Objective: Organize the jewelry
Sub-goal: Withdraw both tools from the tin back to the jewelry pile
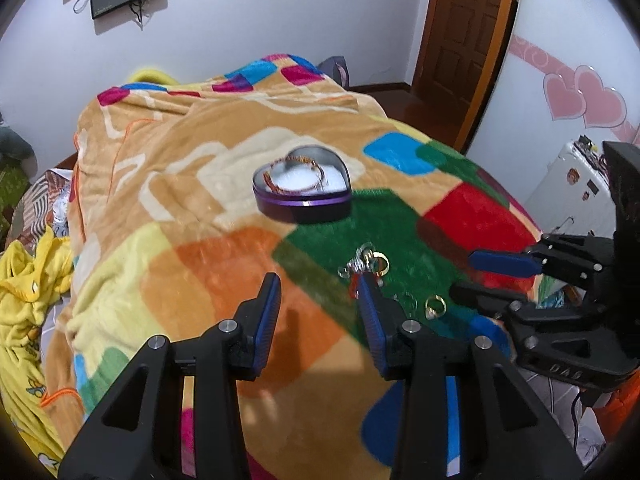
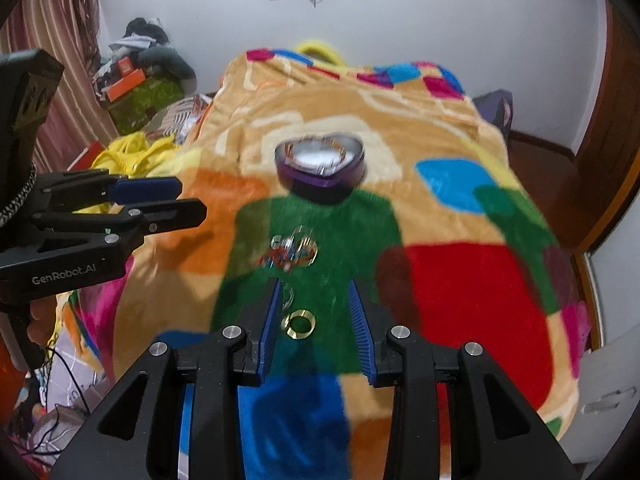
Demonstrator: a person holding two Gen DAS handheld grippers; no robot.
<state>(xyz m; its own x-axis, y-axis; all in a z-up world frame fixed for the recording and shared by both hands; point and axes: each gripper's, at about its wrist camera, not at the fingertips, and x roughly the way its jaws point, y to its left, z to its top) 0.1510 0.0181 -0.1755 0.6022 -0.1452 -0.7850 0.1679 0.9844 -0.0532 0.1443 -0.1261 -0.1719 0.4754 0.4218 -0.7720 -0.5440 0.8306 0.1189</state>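
Observation:
A purple heart-shaped tin sits open on the bright patchwork blanket, with a beaded bracelet lying inside on white padding. A small heap of rings and charms lies on the green patch in front of it. A gold ring lies nearer, beside a clear ring. My left gripper is open and empty, just left of the heap. My right gripper is open, its fingers either side of the gold ring. The tin and heap lie beyond it.
The blanket covers a bed. Yellow clothing lies at its left side. A wooden door stands at the back right, a white cabinet at the right. Boxes and clutter are piled by the striped curtain.

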